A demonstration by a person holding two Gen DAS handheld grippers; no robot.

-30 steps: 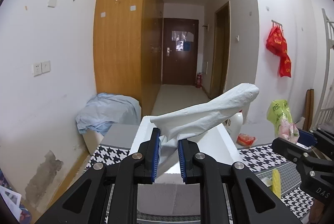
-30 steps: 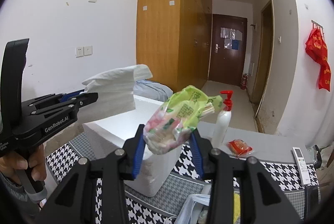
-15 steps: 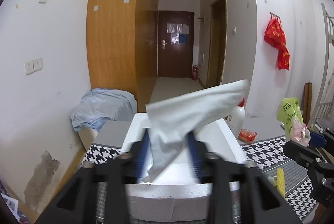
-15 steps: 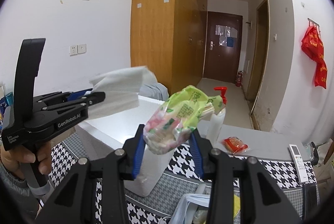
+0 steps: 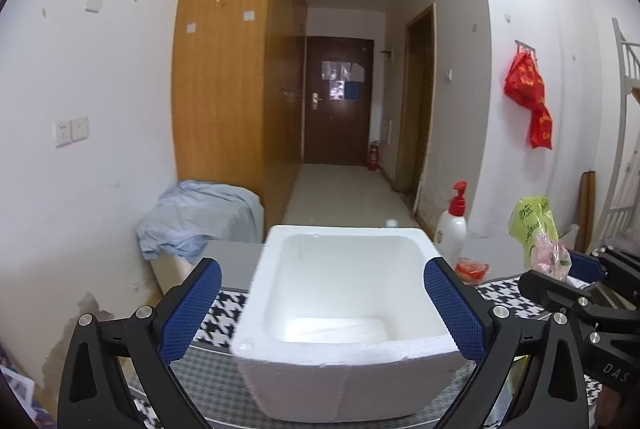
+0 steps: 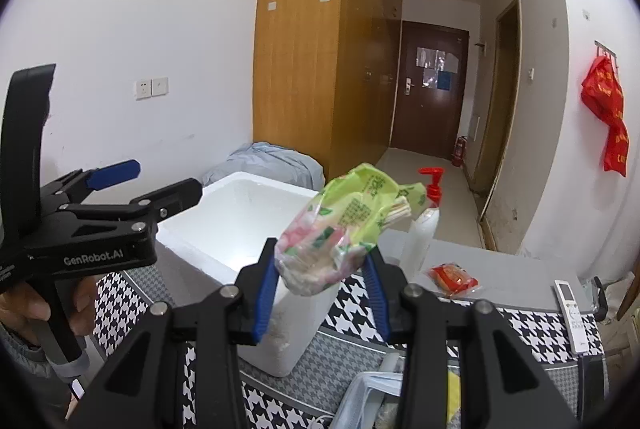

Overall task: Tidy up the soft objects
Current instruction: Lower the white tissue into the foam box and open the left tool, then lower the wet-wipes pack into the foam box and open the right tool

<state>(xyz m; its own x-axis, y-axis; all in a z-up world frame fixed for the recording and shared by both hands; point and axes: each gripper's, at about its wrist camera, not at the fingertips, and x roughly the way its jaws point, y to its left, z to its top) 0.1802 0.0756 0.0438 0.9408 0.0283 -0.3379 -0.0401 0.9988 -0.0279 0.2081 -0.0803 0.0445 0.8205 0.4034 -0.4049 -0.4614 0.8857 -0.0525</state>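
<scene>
A white foam box stands on the houndstooth-covered table. A white cloth lies flat on its bottom. My left gripper hovers over the box's near rim; its jaws are opening wide and nothing is between them. From the right wrist view the left gripper is at the left, held by a hand, beside the box. My right gripper is shut on a green and pink plastic pack, held in the air to the right of the box. In the left wrist view that pack shows at the right edge.
A white pump bottle with a red top and a red packet sit behind the box on the right. A remote lies at the table's right. A pale blue cloth heap sits by the wall. A container with items is below my right gripper.
The left gripper's jaws went from shut on the white cloth to wide apart, and the cloth dropped into the foam box. The right gripper kept its hold on the pack.
</scene>
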